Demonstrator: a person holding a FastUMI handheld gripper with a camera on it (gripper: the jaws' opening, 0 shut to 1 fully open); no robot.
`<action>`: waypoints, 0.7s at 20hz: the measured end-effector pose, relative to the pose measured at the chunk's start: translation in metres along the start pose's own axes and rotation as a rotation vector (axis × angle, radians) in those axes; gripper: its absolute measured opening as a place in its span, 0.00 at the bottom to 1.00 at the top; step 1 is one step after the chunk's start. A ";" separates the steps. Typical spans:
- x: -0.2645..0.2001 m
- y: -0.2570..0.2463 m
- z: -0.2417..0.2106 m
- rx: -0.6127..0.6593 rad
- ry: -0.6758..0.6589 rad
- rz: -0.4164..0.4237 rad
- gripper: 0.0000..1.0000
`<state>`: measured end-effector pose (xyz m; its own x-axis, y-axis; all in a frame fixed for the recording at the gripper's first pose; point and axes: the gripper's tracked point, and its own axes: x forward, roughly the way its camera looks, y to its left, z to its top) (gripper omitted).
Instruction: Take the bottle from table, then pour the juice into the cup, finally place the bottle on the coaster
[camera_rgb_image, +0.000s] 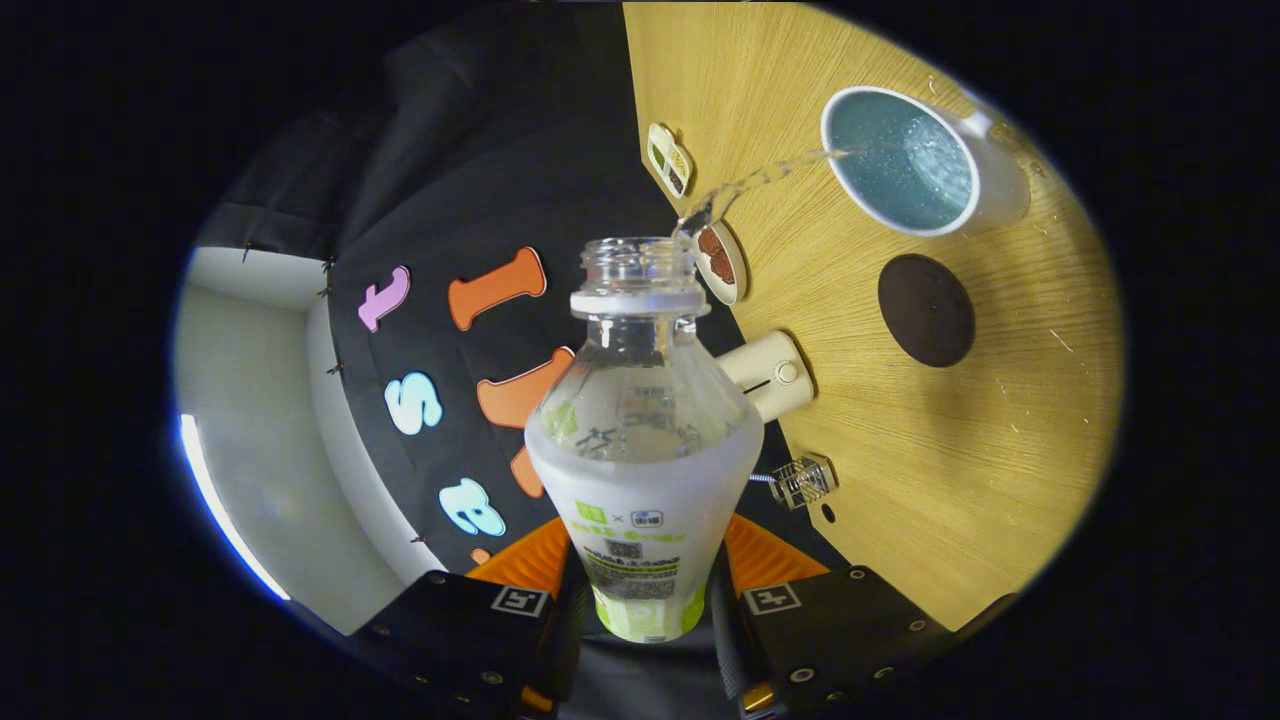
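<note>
Right now the bottle (640, 440) sits clamped between my gripper's (645, 600) 2 fingers, tipped, its stream arcing toward 2 o'clock into the cup (905, 160). If I tilt too far, the jet could overshoot the rim and wet the table (960, 450). The coaster (926, 309) waits just below the cup.

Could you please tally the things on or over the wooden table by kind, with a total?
Bottle, clamped between the gripper fingers, pouring: 1
Cup, catching the stream: 1
Dark round coaster: 1
Small flat picture pieces: 2
Cream cylinder: 1
Small clear faceted thing: 1
Total: 7
</note>
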<state>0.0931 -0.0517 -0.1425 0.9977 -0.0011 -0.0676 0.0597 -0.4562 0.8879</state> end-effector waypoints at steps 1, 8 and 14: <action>0.001 0.001 -0.001 0.005 0.002 0.002 0.56; 0.000 0.005 0.002 0.049 -0.003 0.019 0.56; 0.001 0.007 0.005 0.066 -0.009 0.021 0.56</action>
<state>0.0943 -0.0595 -0.1382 0.9984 -0.0194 -0.0535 0.0359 -0.5140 0.8570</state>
